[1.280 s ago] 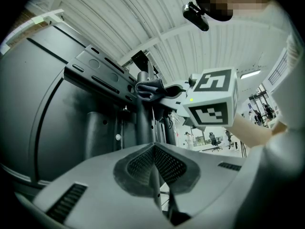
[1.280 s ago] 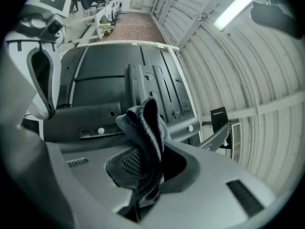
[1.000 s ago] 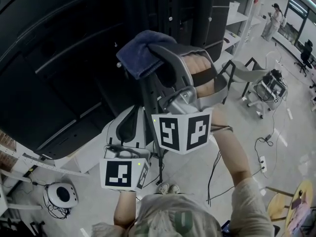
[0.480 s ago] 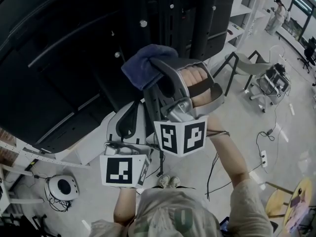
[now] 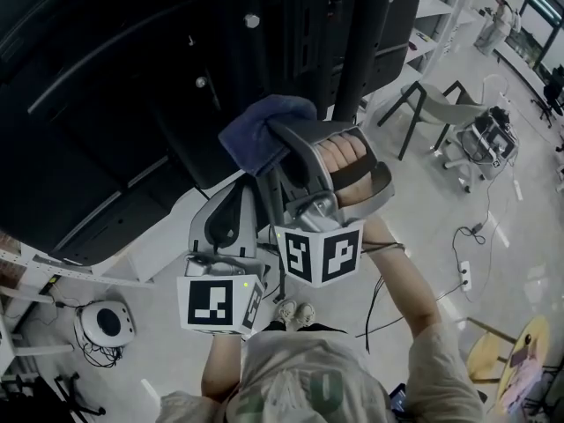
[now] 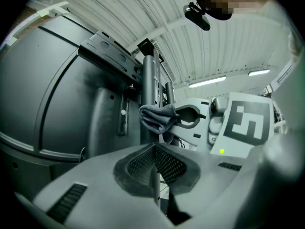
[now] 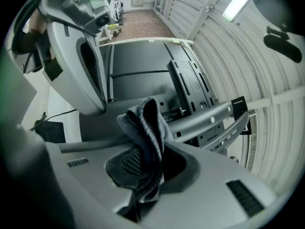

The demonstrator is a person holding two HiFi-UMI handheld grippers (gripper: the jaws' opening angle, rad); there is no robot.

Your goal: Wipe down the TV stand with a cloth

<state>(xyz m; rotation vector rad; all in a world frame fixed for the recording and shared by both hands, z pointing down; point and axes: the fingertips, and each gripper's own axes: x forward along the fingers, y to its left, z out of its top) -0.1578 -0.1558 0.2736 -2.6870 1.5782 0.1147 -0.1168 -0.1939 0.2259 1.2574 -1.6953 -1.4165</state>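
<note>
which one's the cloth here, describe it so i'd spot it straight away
Start at the black TV stand, whose upright column fills the top of the head view. Just below that column, at the picture's centre, is the grey right gripper. The cloth is the soft, dark blue folded bundle pinched in its jaws, the only fabric among hard grey and black parts.

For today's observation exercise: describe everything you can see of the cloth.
The cloth is dark blue, soft and towel-like, bunched into thick folds. The right gripper is shut on one end; the rest bulges beyond the jaws. It is held raised beside the stand's black post; contact there is unclear.
</note>
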